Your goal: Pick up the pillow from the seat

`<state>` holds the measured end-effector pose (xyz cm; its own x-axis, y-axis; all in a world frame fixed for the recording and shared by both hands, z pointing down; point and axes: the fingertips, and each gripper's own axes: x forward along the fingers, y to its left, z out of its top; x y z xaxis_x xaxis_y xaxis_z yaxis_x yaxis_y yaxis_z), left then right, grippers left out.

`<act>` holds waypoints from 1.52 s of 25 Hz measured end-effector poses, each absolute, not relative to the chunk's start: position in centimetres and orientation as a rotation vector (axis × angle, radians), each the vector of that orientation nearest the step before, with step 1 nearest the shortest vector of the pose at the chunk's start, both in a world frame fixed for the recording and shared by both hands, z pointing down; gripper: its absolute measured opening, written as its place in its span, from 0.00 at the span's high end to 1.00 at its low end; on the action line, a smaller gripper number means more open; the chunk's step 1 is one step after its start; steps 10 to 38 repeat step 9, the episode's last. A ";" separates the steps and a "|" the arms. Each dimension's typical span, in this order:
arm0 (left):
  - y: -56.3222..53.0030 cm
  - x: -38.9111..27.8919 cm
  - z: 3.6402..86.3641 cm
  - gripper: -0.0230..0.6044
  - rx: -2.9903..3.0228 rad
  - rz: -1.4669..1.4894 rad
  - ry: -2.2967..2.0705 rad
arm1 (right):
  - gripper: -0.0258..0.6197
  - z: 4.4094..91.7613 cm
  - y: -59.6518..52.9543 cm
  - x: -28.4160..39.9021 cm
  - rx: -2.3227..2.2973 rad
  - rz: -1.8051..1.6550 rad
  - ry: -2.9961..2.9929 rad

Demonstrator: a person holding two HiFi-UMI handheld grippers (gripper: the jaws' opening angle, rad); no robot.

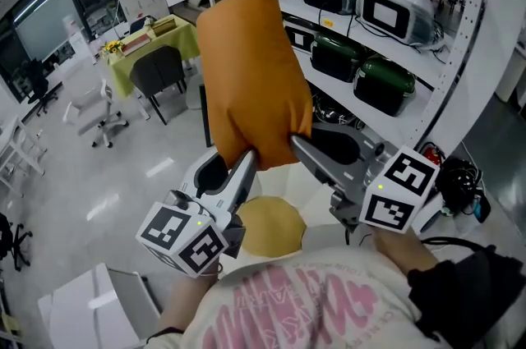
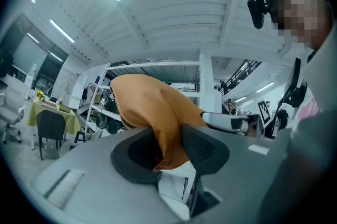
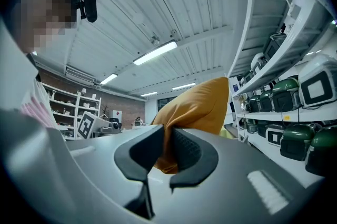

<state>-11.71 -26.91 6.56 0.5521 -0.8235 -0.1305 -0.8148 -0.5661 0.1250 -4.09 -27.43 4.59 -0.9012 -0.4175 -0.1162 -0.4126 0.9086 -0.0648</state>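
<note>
We've got the orange fabric pillow point(image 1: 251, 76) up in the air, well clear of the pale round seat with its yellowish pad point(image 1: 268, 227), which sits at 6 o'clock beneath it in the head view. The left gripper point(image 1: 245, 162) bites the pillow's bottom edge at about 7 o'clock, and in the left gripper view its dark ribbed pads point(image 2: 196, 145) are clamped on a thick fold of orange cloth. The right gripper point(image 1: 299, 144) takes the same edge at about 5 o'clock, jaws pinched close together on a thinner tuck of fabric, the cloth bulging out below the pads in the right gripper view. The pillow stands tall above both grippers, toward 12 o'clock, its upper part leaning slightly to 11. At 1 to 3 o'clock runs white metal shelving point(image 1: 457, 52) loaded with dark green domed appliances point(image 1: 383, 84) and one white appliance point(image 1: 396, 9). Out at 10 o'clock there's a table under a yellow-green cloth point(image 1: 177, 43) with a dark chair point(image 1: 159, 73) just beside it.
</note>
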 end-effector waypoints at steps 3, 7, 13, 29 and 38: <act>-26.6 -11.8 6.2 0.72 2.732 -0.278 -1.446 | 0.88 4.3 -27.2 -4.2 -0.642 -0.044 2.941; -26.7 -11.9 6.0 0.72 2.753 -0.265 -1.472 | 0.88 4.2 -27.3 -4.2 -0.650 -0.021 2.944; -26.8 -11.9 5.8 0.72 2.763 -0.257 -1.486 | 0.88 4.1 -27.4 -4.3 -0.656 -0.001 2.948; -26.8 -11.9 5.8 0.72 2.763 -0.257 -1.486 | 0.88 4.1 -27.4 -4.3 -0.656 -0.001 2.948; -26.8 -11.9 5.8 0.72 2.763 -0.257 -1.486 | 0.88 4.1 -27.4 -4.3 -0.656 -0.001 2.948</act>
